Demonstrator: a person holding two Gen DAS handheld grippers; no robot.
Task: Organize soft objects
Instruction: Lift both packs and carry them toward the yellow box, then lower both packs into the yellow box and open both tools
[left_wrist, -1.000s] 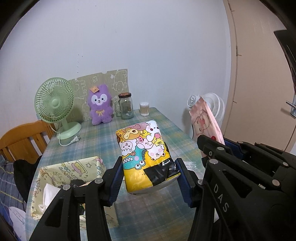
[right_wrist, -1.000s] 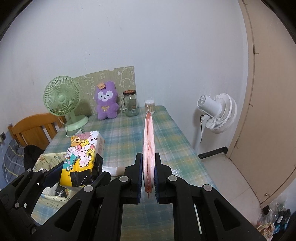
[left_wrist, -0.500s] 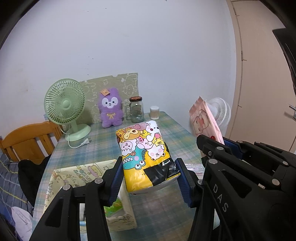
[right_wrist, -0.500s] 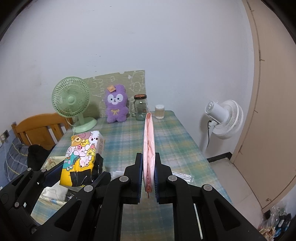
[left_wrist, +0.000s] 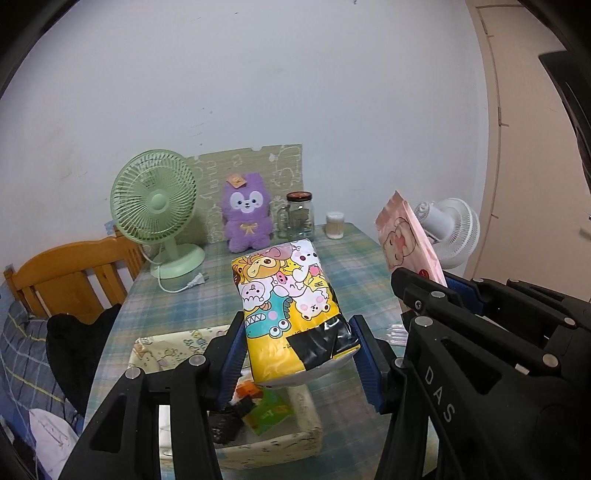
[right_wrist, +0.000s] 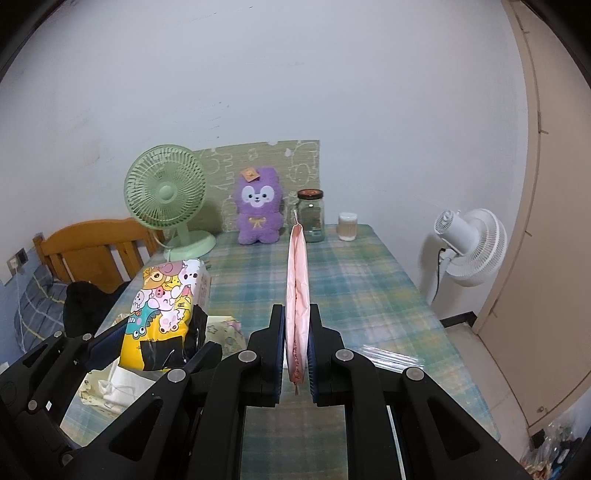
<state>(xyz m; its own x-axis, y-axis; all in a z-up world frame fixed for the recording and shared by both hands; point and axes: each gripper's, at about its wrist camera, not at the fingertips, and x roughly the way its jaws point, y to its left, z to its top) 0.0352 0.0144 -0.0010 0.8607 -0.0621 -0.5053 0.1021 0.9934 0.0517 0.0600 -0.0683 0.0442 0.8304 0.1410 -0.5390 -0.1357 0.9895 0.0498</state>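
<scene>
My left gripper (left_wrist: 299, 332) is shut on a yellow cartoon-print tissue pack (left_wrist: 288, 302) and holds it above a pale patterned fabric box (left_wrist: 273, 439) at the table's near left. The pack also shows in the right wrist view (right_wrist: 162, 306). My right gripper (right_wrist: 297, 325) is shut on a flat pink packet (right_wrist: 296, 280) held edge-on and upright above the table; its printed face shows in the left wrist view (left_wrist: 406, 243). The box (right_wrist: 110, 380) holds small items, partly hidden by my fingers.
A plaid-covered table (right_wrist: 354, 288) runs to the wall. At its far end stand a green desk fan (right_wrist: 166, 195), a purple plush toy (right_wrist: 258, 206), a glass jar (right_wrist: 310, 214) and a small cup (right_wrist: 348, 226). A wooden chair (left_wrist: 70, 273) is left; a white floor fan (right_wrist: 469, 247) right.
Both grippers have drawn back and risen with their loads; the table's far end looks farther off. The fabric box now lies more directly under the tissue pack.
</scene>
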